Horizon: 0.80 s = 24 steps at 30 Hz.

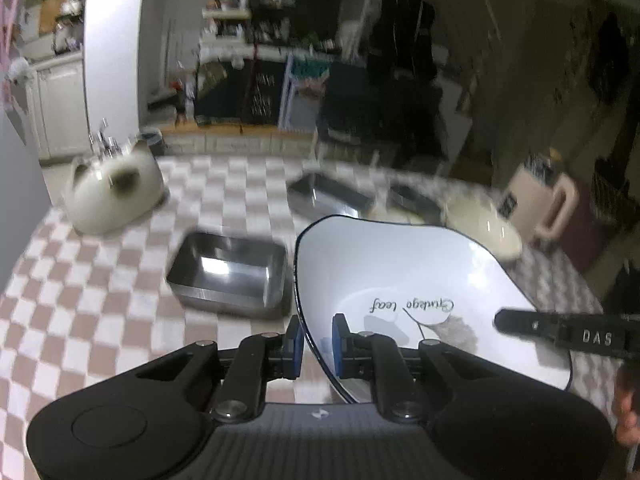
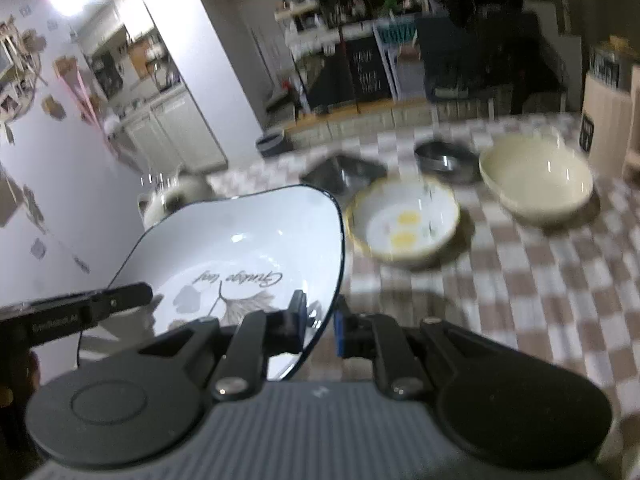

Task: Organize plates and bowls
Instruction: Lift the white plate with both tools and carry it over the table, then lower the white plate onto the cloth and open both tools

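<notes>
blurred: far shelves | hidden: cat-shaped holder behind white bowl

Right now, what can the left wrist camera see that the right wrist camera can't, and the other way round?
Only the left view shows the near rectangular steel tray and the cream pitcher. Only the right view clearly shows the yellow-rimmed bowl and the wall with pinned pictures. Both show the white leaf-print plate, clamped by the left hand-held gripper and the right hand-held gripper on opposite rims, above the checkered tablecloth, plus the cream bowl.
</notes>
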Motion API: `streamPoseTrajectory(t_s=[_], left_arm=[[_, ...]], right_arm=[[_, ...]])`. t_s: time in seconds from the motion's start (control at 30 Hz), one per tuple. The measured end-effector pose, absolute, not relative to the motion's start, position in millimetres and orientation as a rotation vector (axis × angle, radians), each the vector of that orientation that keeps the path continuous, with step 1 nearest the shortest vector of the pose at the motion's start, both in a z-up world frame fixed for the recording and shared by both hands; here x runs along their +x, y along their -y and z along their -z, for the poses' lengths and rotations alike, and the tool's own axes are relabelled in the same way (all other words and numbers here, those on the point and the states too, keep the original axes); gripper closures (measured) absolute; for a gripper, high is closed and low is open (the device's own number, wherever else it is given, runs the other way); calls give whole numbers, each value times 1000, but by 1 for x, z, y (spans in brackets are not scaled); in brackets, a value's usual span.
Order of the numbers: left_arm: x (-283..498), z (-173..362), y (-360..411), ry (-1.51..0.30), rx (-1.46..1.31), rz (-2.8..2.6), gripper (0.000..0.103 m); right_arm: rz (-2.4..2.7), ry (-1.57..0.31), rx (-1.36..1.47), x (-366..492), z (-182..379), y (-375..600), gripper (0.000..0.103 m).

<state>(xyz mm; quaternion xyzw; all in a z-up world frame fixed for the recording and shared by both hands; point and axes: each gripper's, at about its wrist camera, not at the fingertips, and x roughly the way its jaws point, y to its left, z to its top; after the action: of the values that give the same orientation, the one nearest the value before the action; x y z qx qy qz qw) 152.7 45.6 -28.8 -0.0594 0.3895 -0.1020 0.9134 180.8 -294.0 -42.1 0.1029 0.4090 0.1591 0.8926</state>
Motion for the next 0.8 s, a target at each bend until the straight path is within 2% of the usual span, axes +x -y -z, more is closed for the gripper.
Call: streamPoseTrajectory(t_s=[0.5, 0.8], left_arm=[[179, 96, -41, -1073, -104, 197, 85], [195, 109, -45, -1120, -106, 162, 85]], right_arm=[[-314, -1114, 142, 192, 111, 288, 85], [-288, -1178, 117, 210, 126, 274, 85]])
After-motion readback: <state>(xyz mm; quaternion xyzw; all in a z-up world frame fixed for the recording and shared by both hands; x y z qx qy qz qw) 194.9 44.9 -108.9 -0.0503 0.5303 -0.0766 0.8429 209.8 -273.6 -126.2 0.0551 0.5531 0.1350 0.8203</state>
